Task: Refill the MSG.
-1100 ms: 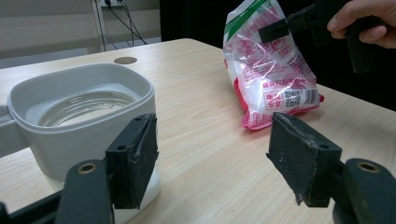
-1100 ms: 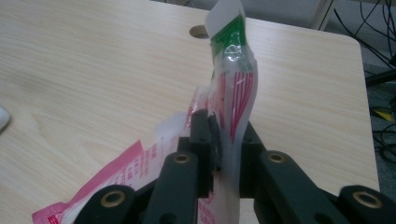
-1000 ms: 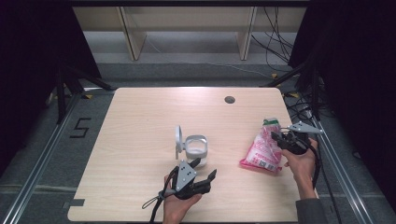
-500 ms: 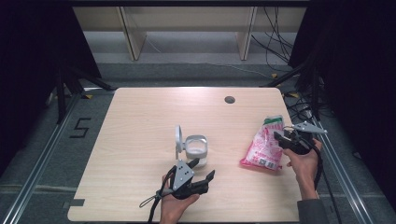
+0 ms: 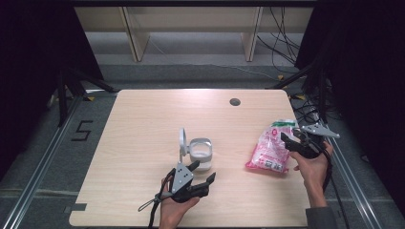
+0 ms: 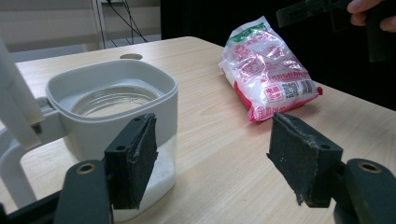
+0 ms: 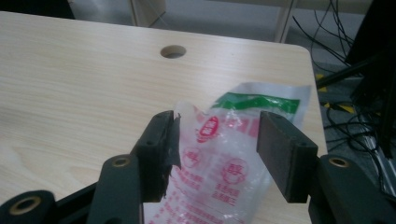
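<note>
Just let my right gripper [image 5: 292, 139] spread its jaws off the sugar bag [image 5: 270, 149] at mid-right, so it's dropped; left gripper [image 5: 199, 173] gapes empty by the jar [image 5: 200, 153].

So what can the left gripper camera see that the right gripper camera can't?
The left gripper view has the white container with its lid flipped up, plus the right gripper held in a hand. The right gripper view has the round hole in the table and cables on the floor. Both show the pink-and-white bag lying on the wooden table.
</note>
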`<act>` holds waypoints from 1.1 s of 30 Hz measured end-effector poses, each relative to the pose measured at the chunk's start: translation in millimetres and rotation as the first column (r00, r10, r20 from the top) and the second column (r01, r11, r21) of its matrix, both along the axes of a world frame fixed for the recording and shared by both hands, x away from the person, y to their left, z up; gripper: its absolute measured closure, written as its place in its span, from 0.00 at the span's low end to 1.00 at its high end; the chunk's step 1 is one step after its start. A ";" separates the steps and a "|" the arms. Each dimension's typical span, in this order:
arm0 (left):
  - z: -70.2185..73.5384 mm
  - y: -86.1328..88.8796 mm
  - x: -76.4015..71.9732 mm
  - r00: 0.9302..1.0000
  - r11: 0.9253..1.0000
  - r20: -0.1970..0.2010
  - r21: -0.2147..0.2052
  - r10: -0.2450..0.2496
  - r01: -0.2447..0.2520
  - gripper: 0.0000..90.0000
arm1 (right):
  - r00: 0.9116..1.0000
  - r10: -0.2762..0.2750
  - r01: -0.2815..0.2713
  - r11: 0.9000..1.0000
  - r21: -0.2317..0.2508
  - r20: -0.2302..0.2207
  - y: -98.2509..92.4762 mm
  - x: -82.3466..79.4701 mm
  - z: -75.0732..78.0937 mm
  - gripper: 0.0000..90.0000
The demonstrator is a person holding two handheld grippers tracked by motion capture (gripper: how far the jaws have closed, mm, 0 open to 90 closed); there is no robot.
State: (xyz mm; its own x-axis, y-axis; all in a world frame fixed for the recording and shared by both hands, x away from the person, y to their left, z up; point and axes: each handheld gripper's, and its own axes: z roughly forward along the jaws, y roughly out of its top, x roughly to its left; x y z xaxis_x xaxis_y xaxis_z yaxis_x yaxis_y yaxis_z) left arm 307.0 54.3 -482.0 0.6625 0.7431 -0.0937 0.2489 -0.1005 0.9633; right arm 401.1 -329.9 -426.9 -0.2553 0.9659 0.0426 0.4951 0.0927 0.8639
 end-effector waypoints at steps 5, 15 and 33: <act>2.3 6.4 0.3 1.000 1.000 -0.001 0.018 0.005 -0.005 0.35 | 0.996 0.076 -0.077 0.997 0.006 0.037 10.4 -1.3 1.7 0.49; 1.9 11.6 -1.2 1.000 1.000 -0.020 0.020 0.017 -0.017 0.35 | 0.975 0.224 -0.224 0.974 -0.018 0.007 49.4 -10.9 -1.6 0.47; 5.4 34.1 -4.3 0.999 0.997 0.003 0.062 0.044 -0.044 0.36 | 0.939 0.341 -0.343 0.939 -0.036 -0.052 74.8 -27.1 -21.2 0.45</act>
